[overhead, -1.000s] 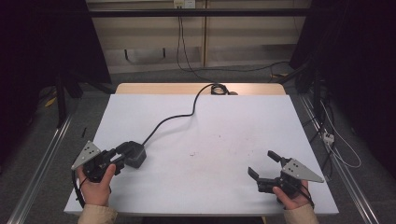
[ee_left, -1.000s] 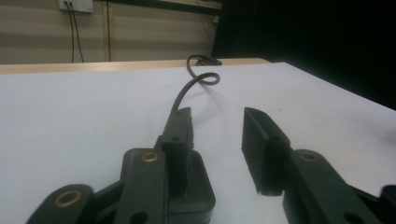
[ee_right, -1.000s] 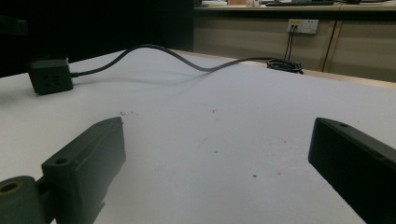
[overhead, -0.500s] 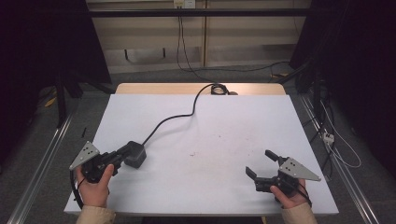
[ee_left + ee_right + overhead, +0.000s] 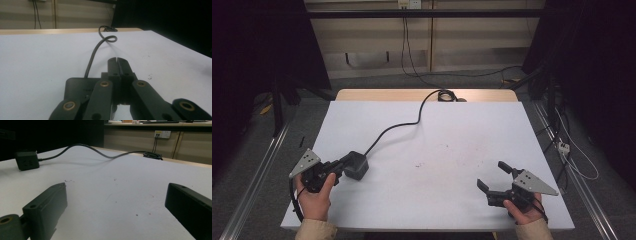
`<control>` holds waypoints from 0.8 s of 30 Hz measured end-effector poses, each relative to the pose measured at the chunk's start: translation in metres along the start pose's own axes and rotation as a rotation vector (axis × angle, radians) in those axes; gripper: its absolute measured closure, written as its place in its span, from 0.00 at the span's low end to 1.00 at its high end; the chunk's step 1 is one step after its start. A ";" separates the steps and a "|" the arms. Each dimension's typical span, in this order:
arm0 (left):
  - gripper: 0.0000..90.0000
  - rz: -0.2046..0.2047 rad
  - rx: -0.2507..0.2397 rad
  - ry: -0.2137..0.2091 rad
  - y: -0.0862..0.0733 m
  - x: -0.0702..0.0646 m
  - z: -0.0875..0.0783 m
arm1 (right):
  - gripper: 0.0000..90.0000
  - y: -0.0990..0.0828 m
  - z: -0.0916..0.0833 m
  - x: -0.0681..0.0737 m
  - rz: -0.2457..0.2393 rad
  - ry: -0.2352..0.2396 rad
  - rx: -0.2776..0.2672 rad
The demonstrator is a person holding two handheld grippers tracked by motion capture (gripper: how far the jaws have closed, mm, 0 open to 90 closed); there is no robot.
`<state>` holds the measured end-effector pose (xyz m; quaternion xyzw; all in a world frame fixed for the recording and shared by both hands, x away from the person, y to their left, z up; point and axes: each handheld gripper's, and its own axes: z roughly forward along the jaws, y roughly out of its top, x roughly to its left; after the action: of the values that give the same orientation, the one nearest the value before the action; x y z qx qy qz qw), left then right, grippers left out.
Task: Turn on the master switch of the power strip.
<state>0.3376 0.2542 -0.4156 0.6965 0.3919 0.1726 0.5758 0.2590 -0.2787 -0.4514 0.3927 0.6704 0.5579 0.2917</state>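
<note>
Closing over the last moment, the left gripper [image 5: 343, 167] now has its jaws pressed together with nothing between them, tips beside and over the black adapter [image 5: 356, 165]. No grip yet, I judge; it must reopen to take it. Adapter lies at the near-left of the table [image 5: 452, 150], its cable [image 5: 397, 127] running away. Right gripper [image 5: 496, 181], well apart from the adapter, is spread and empty. Faint lettering on the adapter is unreadable.

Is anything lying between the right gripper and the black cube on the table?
Nothing visible does. Bare white table lies between the open right gripper and the black cube; its cable runs away toward the far edge. The shut left gripper is at the cube's other side.
</note>
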 end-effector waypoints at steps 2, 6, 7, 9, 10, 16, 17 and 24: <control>1.00 -0.006 0.001 0.010 0.000 0.001 0.000 | 0.04 0.000 0.000 0.000 0.000 0.000 0.001; 1.00 -0.001 0.012 0.019 -0.001 0.004 0.001 | 0.04 0.000 -0.001 0.000 -0.003 0.000 0.002; 1.00 -0.001 0.013 0.019 -0.001 0.005 0.001 | 0.04 0.000 -0.001 0.000 -0.003 0.000 0.002; 1.00 -0.003 0.015 0.023 -0.001 0.005 0.002 | 0.04 0.000 -0.001 0.000 -0.003 -0.002 0.004; 1.00 -0.001 0.019 0.025 -0.001 0.006 0.002 | 0.04 0.000 -0.001 0.000 -0.002 -0.003 0.003; 1.00 0.004 0.034 0.028 -0.002 0.006 0.004 | 0.04 0.000 -0.003 -0.001 0.002 -0.009 0.001; 1.00 0.005 0.035 0.028 -0.002 0.006 0.005 | 0.04 0.000 -0.003 -0.001 0.003 -0.010 -0.001; 1.00 -0.003 0.041 0.022 -0.003 0.006 0.004 | 0.04 0.000 -0.001 -0.001 0.001 -0.007 -0.003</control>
<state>0.3431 0.2558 -0.4205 0.7058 0.4027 0.1712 0.5571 0.2583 -0.2803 -0.4513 0.3947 0.6684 0.5575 0.2944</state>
